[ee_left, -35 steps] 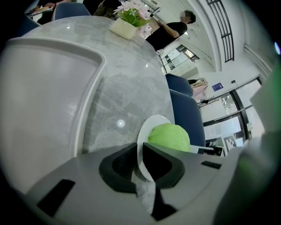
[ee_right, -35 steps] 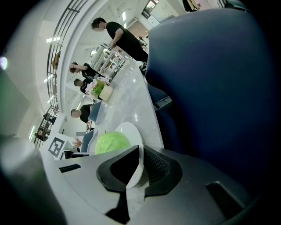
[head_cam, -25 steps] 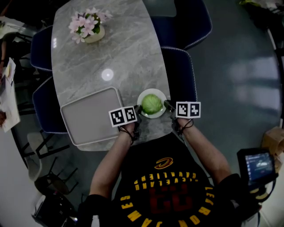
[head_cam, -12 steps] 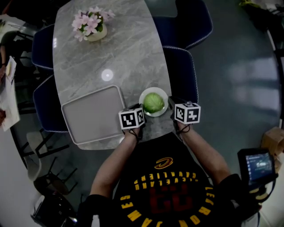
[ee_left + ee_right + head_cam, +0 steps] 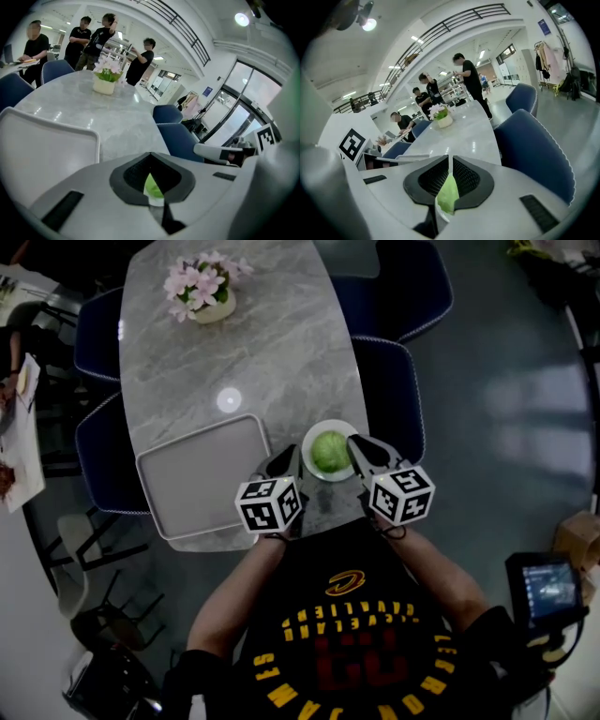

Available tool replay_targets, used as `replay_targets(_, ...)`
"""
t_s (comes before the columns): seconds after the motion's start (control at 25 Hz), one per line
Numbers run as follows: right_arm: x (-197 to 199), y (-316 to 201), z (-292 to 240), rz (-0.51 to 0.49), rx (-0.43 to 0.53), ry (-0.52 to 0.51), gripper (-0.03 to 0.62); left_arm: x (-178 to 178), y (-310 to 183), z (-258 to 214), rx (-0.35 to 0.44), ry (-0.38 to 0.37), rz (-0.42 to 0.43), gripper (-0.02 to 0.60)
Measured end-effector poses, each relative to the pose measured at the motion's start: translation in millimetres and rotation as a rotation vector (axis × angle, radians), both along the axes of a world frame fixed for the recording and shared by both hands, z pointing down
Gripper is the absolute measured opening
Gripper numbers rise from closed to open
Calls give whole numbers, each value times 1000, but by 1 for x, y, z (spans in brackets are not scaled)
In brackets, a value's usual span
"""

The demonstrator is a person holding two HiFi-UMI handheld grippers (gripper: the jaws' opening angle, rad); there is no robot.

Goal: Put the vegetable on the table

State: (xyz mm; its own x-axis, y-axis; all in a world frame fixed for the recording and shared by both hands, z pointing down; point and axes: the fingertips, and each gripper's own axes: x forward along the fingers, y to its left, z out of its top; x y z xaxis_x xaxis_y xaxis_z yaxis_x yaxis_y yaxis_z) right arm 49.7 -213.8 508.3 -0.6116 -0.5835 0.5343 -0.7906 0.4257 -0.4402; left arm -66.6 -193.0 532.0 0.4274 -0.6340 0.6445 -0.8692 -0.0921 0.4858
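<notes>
Plate pinched by its rim on two sides, vegetable loose on top.
Bench (image 5: 272, 352): load is at its 5 o'clock edge, tray (image 5: 197, 474) at the load's 9 o'clock. Plate (image 5: 328, 425): left hand-held gripper (image 5: 292, 460) clenched on the rim at 9 o'clock, right hand-held gripper (image 5: 356, 445) likewise at 3 o'clock; uneven tilt or a slip on the thin rim would likely drop it past the edge. Vegetable (image 5: 330, 451): round, centred on the plate, apt to roll off.
</notes>
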Motion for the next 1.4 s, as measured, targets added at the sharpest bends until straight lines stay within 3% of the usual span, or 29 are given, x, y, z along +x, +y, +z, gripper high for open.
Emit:
replay_targets(0.16, -27, 0, -39, -46, 90, -45, 34, -9, 2, -50, 119, 25, 25, 0)
replay_targets(0.48, -104, 28, -115, -253, 243, -139, 3, -28, 14, -150, 327, 37, 101, 0)
replay_targets(0.68, -128, 35, -164, -277, 382, -186, 3, -46, 27, -190, 415, 68, 104, 0)
replay_targets(0.92, -151, 48, -226, -283, 522, -249, 3, -69, 43, -233, 540, -13, 111, 0)
replay_targets(1.16, -165, 69, -254, -288, 581, -273, 3, -75, 55, -254, 591, -52, 117, 0)
replay_targets(1.4, -173, 87, -246, -313, 604, -217, 3, -76, 68, -257, 618, -23, 142, 0)
